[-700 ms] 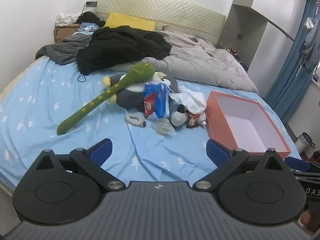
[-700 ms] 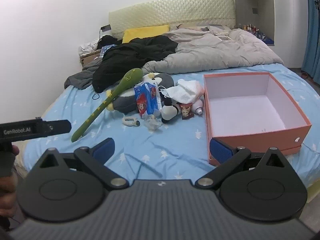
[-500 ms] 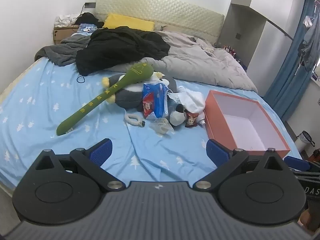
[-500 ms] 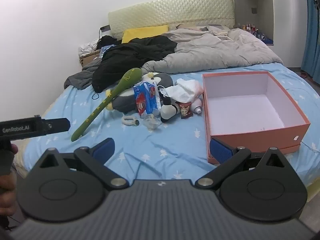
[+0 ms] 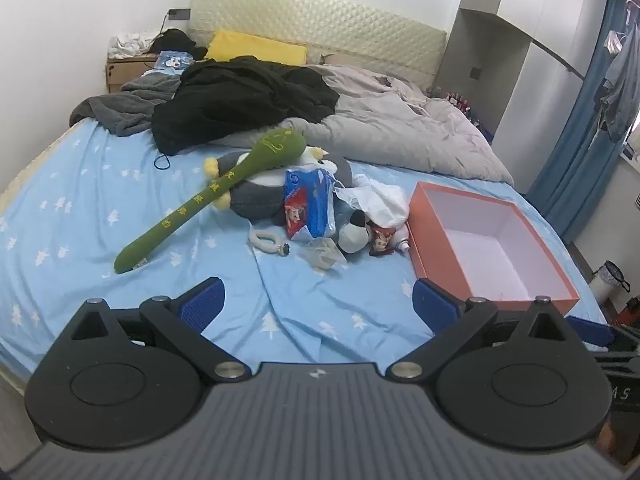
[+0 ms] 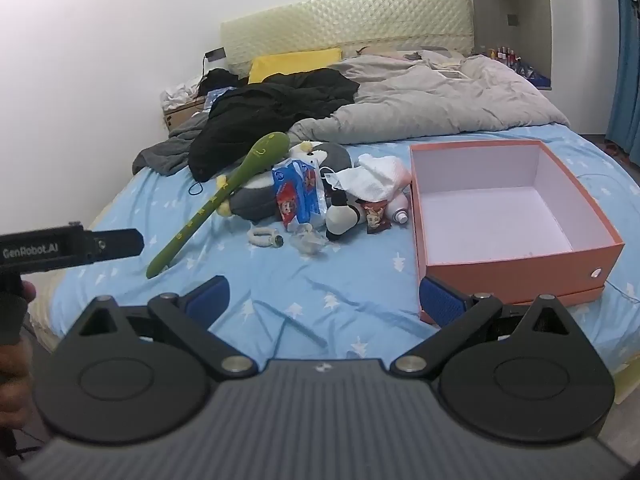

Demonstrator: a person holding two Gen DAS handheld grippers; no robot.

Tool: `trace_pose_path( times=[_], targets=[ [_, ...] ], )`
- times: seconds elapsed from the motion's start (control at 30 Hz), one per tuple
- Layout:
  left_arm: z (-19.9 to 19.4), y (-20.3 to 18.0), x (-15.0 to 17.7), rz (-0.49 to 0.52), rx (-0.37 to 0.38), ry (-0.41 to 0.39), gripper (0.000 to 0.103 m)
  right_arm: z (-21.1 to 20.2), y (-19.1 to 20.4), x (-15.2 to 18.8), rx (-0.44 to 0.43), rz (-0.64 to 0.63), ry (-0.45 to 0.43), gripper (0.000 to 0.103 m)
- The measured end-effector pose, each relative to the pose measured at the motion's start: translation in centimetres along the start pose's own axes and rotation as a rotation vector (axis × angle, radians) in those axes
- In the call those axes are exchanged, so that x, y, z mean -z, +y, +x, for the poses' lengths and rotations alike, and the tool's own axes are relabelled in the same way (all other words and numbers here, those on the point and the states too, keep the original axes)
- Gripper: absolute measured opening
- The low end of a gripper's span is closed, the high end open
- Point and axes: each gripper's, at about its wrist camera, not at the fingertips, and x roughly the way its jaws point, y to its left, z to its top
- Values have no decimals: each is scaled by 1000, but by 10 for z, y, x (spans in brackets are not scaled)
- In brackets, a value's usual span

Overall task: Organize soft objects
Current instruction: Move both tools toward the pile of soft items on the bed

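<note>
"GenRobot.AI" on left tongs (image 6: 72,246)

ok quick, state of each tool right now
left tool: open, holding nothing, above the blue bed sheet.
right tool: open, holding nothing.

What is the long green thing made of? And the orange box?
The green stick looks like plush fabric, stuffed: fuzzy matte surface, slightly bent, yellow stitched characters. The box looks like stiff cardboard with a smooth matte orange outside and pale lining: straight walls, crisp corners.
</note>
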Motion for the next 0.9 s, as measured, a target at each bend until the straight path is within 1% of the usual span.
trace_pose_path(
  times=[0.23, 0.9],
  targets=[
    [-6, 4, -1, -2, -13, -15, 102, 1, 3, -1, -5, -6, -11, 103],
    [-4, 3, 0, 8, -12, -1, 102, 5, 8, 3, -16, -18, 6, 103]
  ],
)
